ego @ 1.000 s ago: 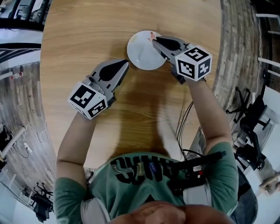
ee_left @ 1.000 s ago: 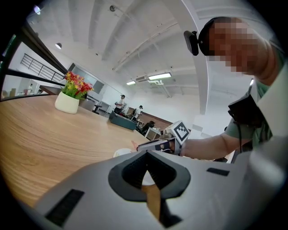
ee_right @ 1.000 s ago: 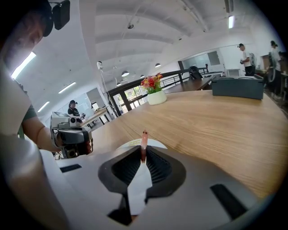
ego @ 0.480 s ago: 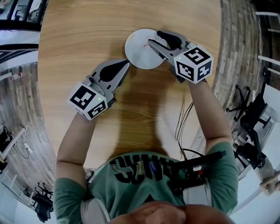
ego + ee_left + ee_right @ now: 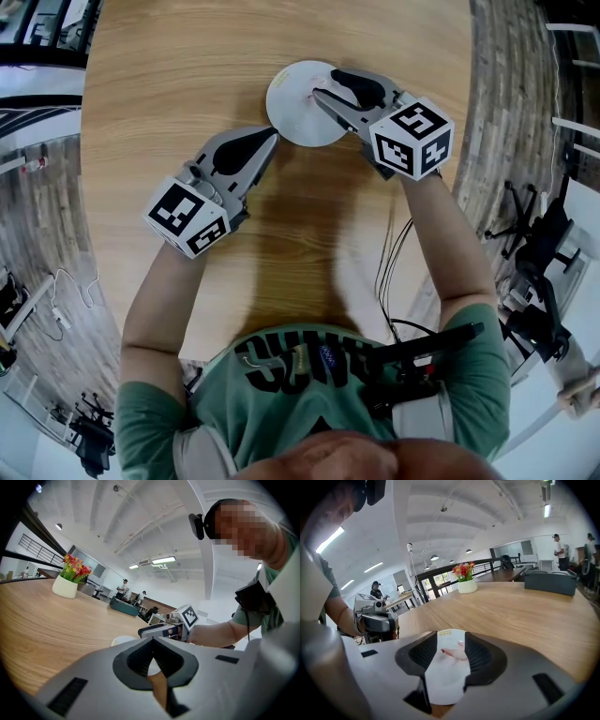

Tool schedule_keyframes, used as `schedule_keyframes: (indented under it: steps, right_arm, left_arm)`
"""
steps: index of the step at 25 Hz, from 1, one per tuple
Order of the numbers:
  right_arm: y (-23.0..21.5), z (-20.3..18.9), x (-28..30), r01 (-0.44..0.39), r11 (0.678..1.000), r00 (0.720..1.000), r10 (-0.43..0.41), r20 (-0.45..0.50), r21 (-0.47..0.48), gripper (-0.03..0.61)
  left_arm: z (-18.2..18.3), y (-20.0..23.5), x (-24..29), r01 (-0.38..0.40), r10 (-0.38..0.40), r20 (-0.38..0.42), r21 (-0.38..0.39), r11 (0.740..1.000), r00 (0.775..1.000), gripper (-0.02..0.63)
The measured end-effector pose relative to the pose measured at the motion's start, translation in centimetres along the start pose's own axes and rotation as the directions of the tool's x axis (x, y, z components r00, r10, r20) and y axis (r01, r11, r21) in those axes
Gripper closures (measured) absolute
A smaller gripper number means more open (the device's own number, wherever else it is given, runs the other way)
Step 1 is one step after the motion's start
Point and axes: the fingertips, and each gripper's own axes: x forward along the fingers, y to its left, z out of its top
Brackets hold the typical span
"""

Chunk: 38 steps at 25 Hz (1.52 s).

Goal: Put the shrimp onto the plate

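A white plate sits on the wooden table, far of centre. My right gripper hovers over its right part, open; its jaws have just been opening. The small pink shrimp lies on the plate between the spread jaws of the right gripper, and neither pad touches it. In the head view the shrimp is a small mark by the jaw tip. My left gripper rests shut and empty just left of the plate. In the left gripper view its tips meet, with the plate beyond.
A white pot of red and yellow flowers stands far back on the table, with a dark box to the right. Cables hang off the table's right edge. People stand far off in the room.
The right gripper's jaws went from pinched on the shrimp to wide open. The shrimp now lies on the plate. The left gripper stayed still.
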Motion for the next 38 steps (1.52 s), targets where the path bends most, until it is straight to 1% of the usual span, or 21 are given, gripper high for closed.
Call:
schedule_keyframes:
  steps: [7,12,15,16,17,19,21,29,34,38]
  right_arm:
    - [0.3,-0.1,-0.8,0.007,1.0,1.0,-0.007,-0.004,-0.002,0.41]
    - [1.0,0.0,-1.9,-0.004,1.0,1.0,0.004,-0.008,0.007,0.41]
    - [1.7,0.2,-3.2,0.019,1.0,1.0,-0.019,0.003,-0.001,0.412]
    - [1.9,0.3,-3.7,0.033,0.999,0.999,-0.033,0.009,-0.006,0.421]
    - [2.2,0.5,-4.2,0.049,0.999,0.999,-0.049,0.015,-0.011,0.469]
    - [2.9,0.8,-5.1,0.077,0.997,0.997,-0.077,0.024,-0.021,0.532]
    - [3.9,1.1,-6.1,0.093,0.995,0.995,-0.093,0.03,-0.025,0.571]
    - [9.4,2.9,-10.8,0.094,0.995,0.995,-0.092,0.047,-0.042,0.571]
    - [13.1,3.8,-13.6,0.079,0.996,0.994,-0.075,0.073,-0.05,0.571]
    - [16.3,5.2,-15.1,0.064,0.996,0.993,-0.058,0.099,-0.06,0.571]
  left_arm:
    - [0.0,-0.8,-0.2,-0.006,0.006,0.007,0.002,1.0,1.0,0.614]
    - [0.6,-1.6,-1.4,-0.009,0.009,0.029,-0.001,1.0,1.0,0.614]
    - [1.3,-2.2,-2.6,-0.016,0.016,0.048,-0.005,1.0,0.999,0.614]
    - [1.5,-2.5,-3.1,-0.018,0.019,0.055,-0.008,1.0,0.998,0.614]
    - [1.8,-2.7,-3.5,-0.02,0.021,0.061,-0.01,1.0,0.998,0.614]
    - [2.4,-3.4,-4.5,-0.025,0.025,0.069,-0.005,1.0,0.997,0.614]
    - [3.1,-4.4,-5.5,-0.027,0.027,0.082,0.002,1.0,0.996,0.614]
    - [7.1,-9.7,-9.9,-0.025,0.024,0.159,0.007,1.0,0.987,0.614]
    - [8.5,-12.7,-13.4,-0.039,0.035,0.204,0.016,0.999,0.978,0.614]
    - [9.7,-14.2,-17.3,-0.054,0.046,0.242,0.028,0.998,0.969,0.614]
